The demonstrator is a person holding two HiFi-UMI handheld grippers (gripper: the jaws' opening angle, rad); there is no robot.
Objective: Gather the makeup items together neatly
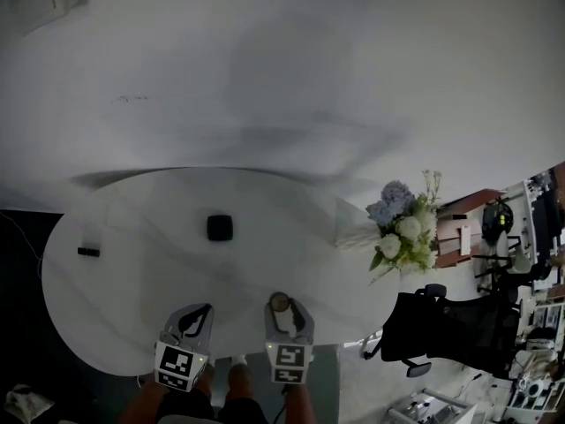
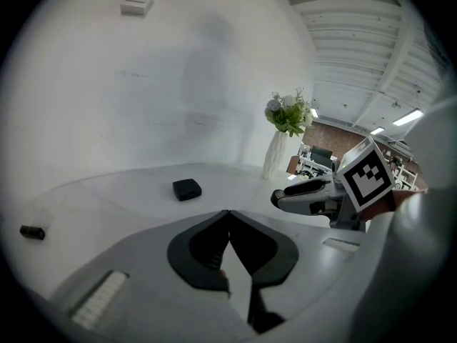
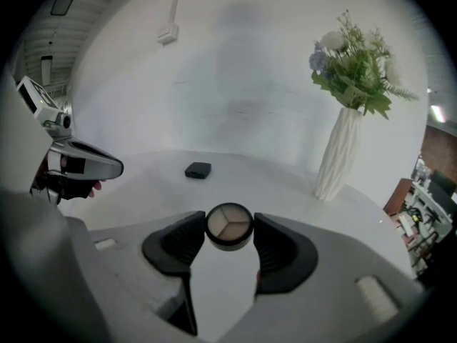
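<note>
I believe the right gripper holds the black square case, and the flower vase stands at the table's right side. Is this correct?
Not quite: the right gripper holds a round three-colour makeup pot, as the right gripper view shows. The black square case lies free on the table. The vase part is correct.

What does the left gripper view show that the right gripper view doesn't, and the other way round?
Only the left gripper view: a small dark tube near the left edge of the white table. Only the right gripper view: a round three-shade palette clamped in the right gripper. Both: the black square case, the white vase of flowers and the table.
</note>
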